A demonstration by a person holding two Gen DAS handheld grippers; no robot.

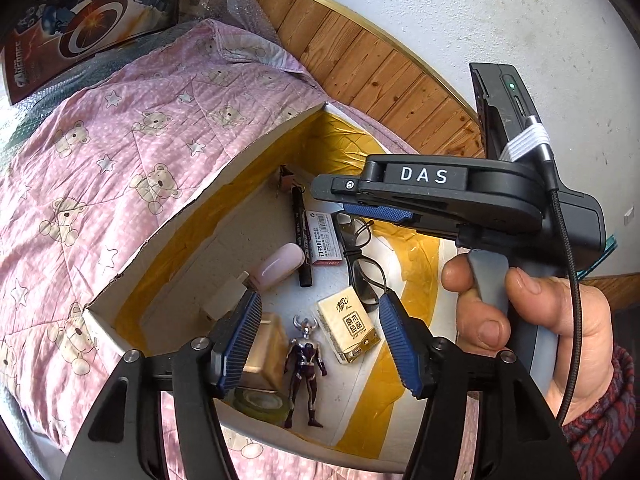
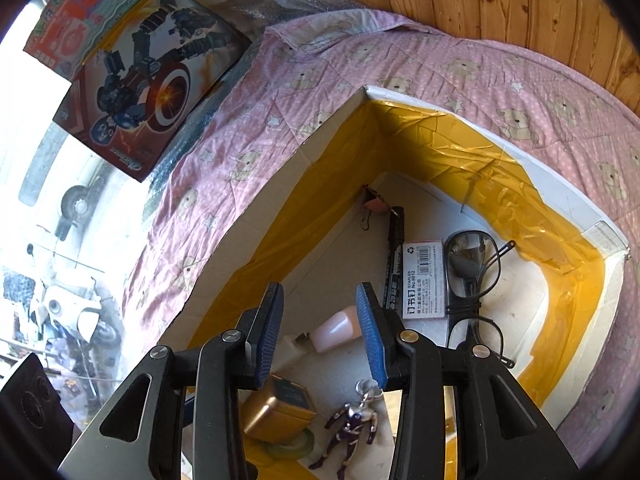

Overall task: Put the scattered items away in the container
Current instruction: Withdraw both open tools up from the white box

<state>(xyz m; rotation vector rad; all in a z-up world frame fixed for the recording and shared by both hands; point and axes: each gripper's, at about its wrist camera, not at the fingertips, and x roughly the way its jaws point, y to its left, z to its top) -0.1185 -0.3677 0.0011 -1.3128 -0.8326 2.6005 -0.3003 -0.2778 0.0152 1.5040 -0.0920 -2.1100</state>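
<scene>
Both of my hand-held grippers hang over the open cardboard box (image 2: 472, 120), and both are empty. My left hand-held gripper (image 1: 318, 332) has its blue pads spread wide with nothing between them; my right hand-held gripper (image 2: 320, 332) is likewise parted and bare, and in the left view it crosses at three o'clock with my hand (image 1: 532, 312) on its grip.

Inside the box, directly below the left pads at six o'clock, lies the purple toy figure (image 1: 306, 364). Just beside it at four o'clock sits the tissue packet (image 1: 350, 326); a gold tin (image 2: 280, 408) and a tape roll (image 1: 262, 402) are at seven o'clock. Further in, toward twelve, are the glasses (image 2: 474, 280), the staples box (image 2: 424, 280), a black marker (image 1: 301, 236), a pink case (image 1: 278, 264) and a white charger (image 1: 224, 296).

Judging by this, the tidying looks nearly or fully finished: the pink quilt (image 1: 80, 160) around the box shows no loose items in either view. Only the toy boxes (image 2: 152, 80) remain at ten o'clock, and I doubt they belong to the job.
</scene>
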